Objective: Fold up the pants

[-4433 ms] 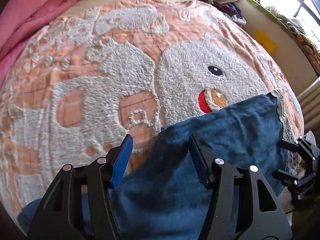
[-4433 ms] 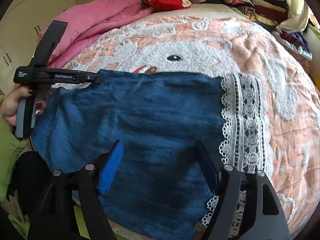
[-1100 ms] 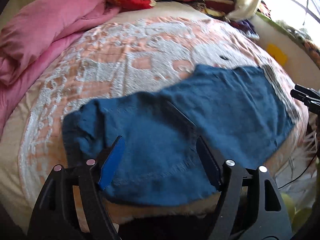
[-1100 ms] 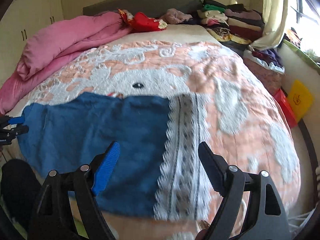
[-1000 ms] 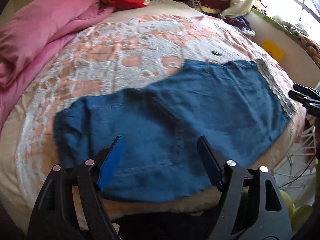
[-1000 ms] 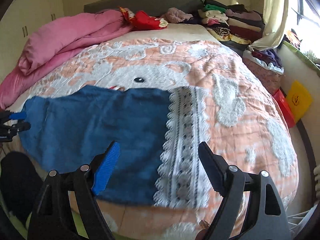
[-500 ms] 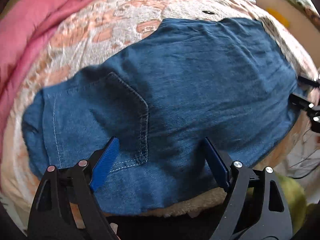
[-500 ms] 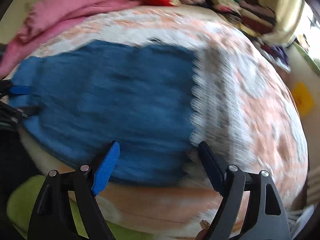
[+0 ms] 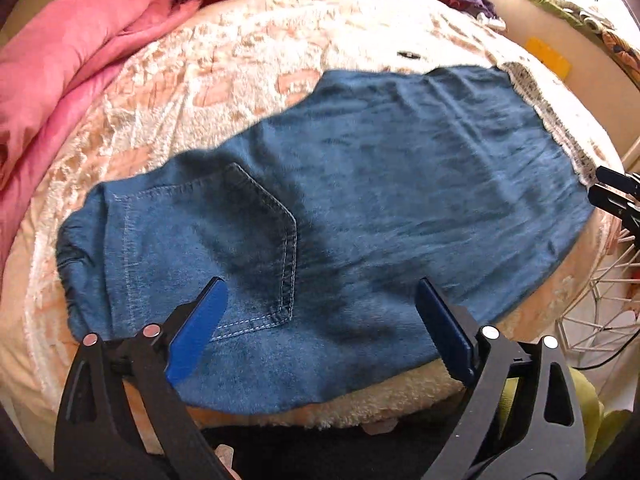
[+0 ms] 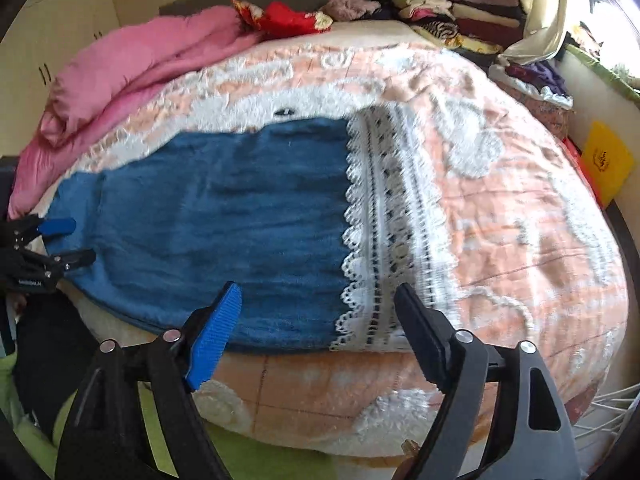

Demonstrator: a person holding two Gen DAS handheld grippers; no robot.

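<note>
Blue denim pants [image 9: 360,184] lie flat across the near edge of the bed, back pocket [image 9: 260,248] up, with a white lace hem [image 10: 388,220] at the right end. The pants also show in the right wrist view [image 10: 224,216]. My left gripper [image 9: 320,324] is open and empty, just above the waist end near the pocket. My right gripper [image 10: 316,320] is open and empty, hovering at the near edge where denim meets lace. The right gripper's tips show at the far right of the left view [image 9: 616,196]; the left gripper shows at the left of the right view [image 10: 48,248].
A peach and white fleece blanket [image 10: 500,208] covers the bed. A pink duvet [image 10: 132,76] is bunched at the back left. Stacked clothes [image 10: 452,8] sit at the head. A yellow item [image 10: 606,160] and a white wire basket [image 9: 600,304] stand beside the bed on the right.
Both grippers pulled back from the pants, dipped toward them, then lifted slightly. The pants lie flat and have not moved. Both stay open.
</note>
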